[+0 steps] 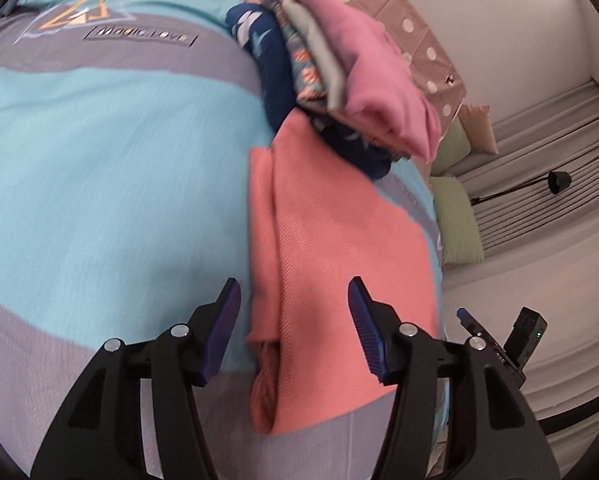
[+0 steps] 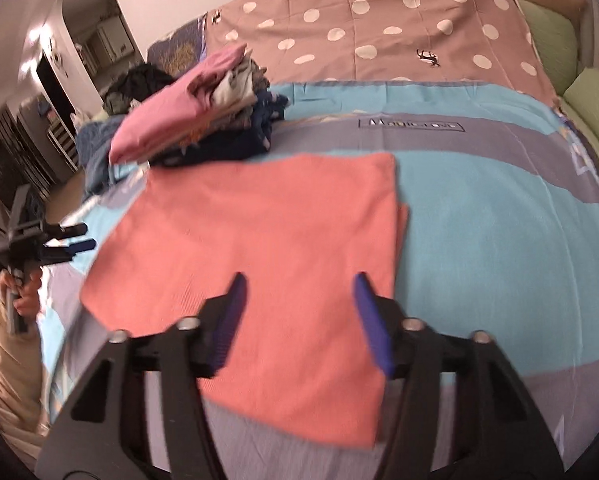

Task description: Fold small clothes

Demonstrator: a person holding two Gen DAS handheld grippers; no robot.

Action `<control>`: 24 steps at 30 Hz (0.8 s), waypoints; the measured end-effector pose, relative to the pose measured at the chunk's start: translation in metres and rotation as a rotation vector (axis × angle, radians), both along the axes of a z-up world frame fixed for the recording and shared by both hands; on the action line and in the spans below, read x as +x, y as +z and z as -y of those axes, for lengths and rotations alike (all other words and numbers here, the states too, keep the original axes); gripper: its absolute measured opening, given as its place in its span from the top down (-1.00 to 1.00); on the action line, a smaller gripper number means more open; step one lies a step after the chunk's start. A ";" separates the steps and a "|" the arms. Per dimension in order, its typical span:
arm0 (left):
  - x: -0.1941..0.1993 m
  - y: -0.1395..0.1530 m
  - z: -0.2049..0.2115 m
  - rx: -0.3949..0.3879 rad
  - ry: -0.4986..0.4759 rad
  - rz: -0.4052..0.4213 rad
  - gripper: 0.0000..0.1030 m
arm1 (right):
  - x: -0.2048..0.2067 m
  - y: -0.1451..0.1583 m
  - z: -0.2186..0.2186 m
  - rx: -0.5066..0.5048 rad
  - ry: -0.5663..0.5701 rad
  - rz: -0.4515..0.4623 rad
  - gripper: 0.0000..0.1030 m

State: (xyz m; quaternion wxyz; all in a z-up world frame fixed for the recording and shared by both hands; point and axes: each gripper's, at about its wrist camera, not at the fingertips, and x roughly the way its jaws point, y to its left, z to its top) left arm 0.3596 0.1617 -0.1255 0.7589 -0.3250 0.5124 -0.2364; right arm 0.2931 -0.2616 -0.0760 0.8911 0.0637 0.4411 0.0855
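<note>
Nearest in the right wrist view, the right gripper (image 2: 299,312) hangs just above the coral cloth (image 2: 259,248), its blue-padded jaws spread wide and holding nothing. The cloth is the landmark here: it lies folded flat on the striped blue and grey bedspread (image 2: 479,216), with a lower layer peeking out along its right edge.

In the left wrist view, the left gripper (image 1: 295,320) also stands with its jaws wide apart and empty, poised over the near end of the same coral cloth (image 1: 331,248). From this side a lengthwise fold ridge runs down the cloth near its left edge. The right gripper's blue tip (image 1: 465,316) shows just past the cloth's right edge.

Seen from the right wrist, the left gripper (image 2: 69,240) sits off the cloth's left side, held in the person's left hand (image 2: 23,294), with a cream sleeve (image 2: 7,360) below it.

Just beyond the cloth's far left corner stands a stack of folded clothes (image 2: 203,112), a pink piece on top and dark blue at the bottom; whether the stack touches the cloth is hard to tell. Beyond the cloth on the bedspread is a printed label (image 2: 411,124). Farther still lies a brown spotted sheet (image 2: 379,28), and to the far right of the cloth, green pillows (image 2: 587,92).
</note>
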 end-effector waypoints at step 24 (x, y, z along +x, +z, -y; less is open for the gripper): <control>0.001 -0.052 0.039 -0.338 -0.051 -0.206 -0.50 | -0.061 0.006 -0.028 0.206 0.009 0.003 -0.36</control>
